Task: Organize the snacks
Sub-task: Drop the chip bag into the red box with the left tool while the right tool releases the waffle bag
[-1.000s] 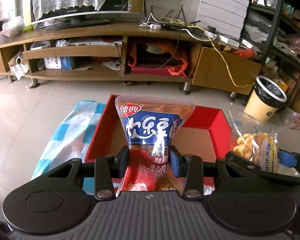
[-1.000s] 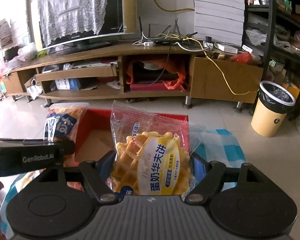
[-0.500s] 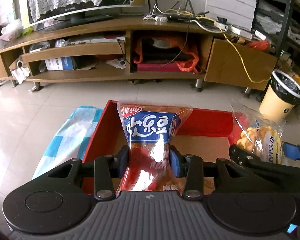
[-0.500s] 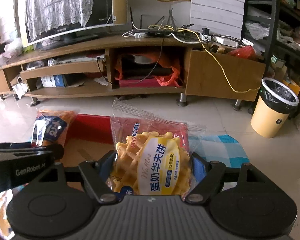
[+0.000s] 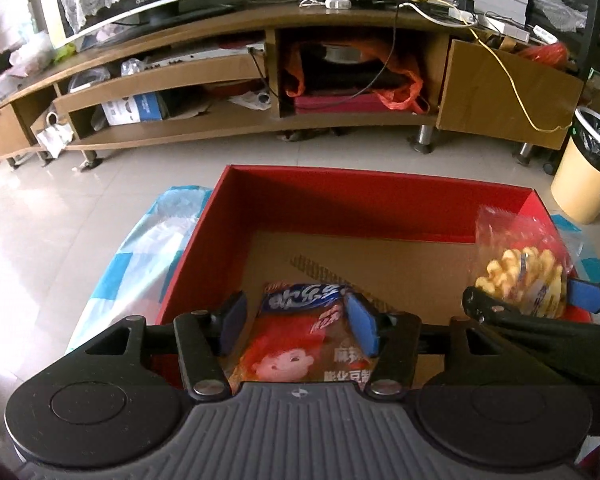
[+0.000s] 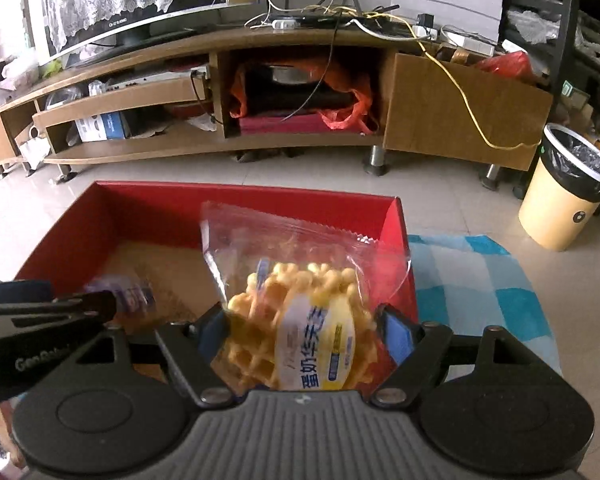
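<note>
A red cardboard box lies open below both grippers. My left gripper is low over the box's near left part, and its jaws are opening. The blue-and-red snack packet lies slumped between them on the brown box floor, with a gap beside the left pad. My right gripper is shut on a clear packet of yellow waffles, held upright over the right side of the box. In the left wrist view that waffle packet hangs at the right wall.
The box rests on a blue-and-white checked cloth over a tiled floor. A long wooden TV stand runs across the back. A yellow bin stands at the right.
Both grippers came down and forward over the red box. The left jaws spread apart and the blue-and-red packet dropped from upright to lying in the box. The right still grips the waffles.
</note>
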